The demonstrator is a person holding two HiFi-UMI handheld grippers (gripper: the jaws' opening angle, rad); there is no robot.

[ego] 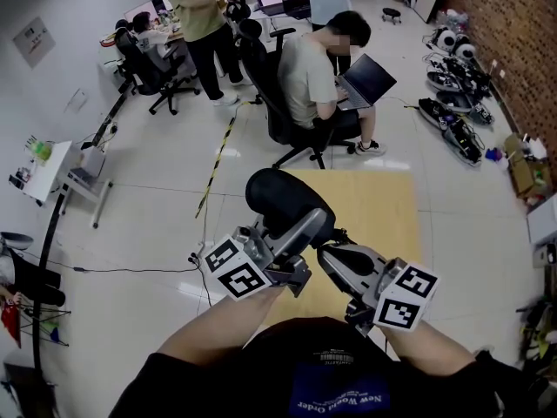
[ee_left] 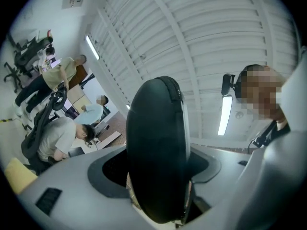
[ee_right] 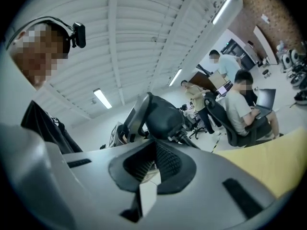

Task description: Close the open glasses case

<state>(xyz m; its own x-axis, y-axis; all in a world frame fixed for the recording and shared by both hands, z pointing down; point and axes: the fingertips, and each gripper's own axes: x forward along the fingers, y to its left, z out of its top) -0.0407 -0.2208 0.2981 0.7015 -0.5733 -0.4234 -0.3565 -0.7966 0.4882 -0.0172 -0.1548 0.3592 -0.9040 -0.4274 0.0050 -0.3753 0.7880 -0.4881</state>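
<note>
A black oval glasses case (ego: 283, 200) is held up in front of me, above the front of the pale wooden table (ego: 383, 207). My left gripper (ego: 309, 229) is shut on it from below. In the left gripper view the case (ee_left: 158, 143) stands on edge between the jaws, its halves together and the seam down its right side. My right gripper (ego: 335, 255) sits just right of the case and below it, shut with nothing between its pads (ee_right: 151, 169). From the right gripper view the case (ee_right: 160, 116) shows beyond the tips, apart from them.
A person with a laptop (ego: 326, 72) sits on an office chair beyond the table. Other people stand at desks at the back (ego: 200, 16). Equipment lies along the brick wall (ego: 452, 103) on the right. A small white side table (ego: 52, 168) stands left.
</note>
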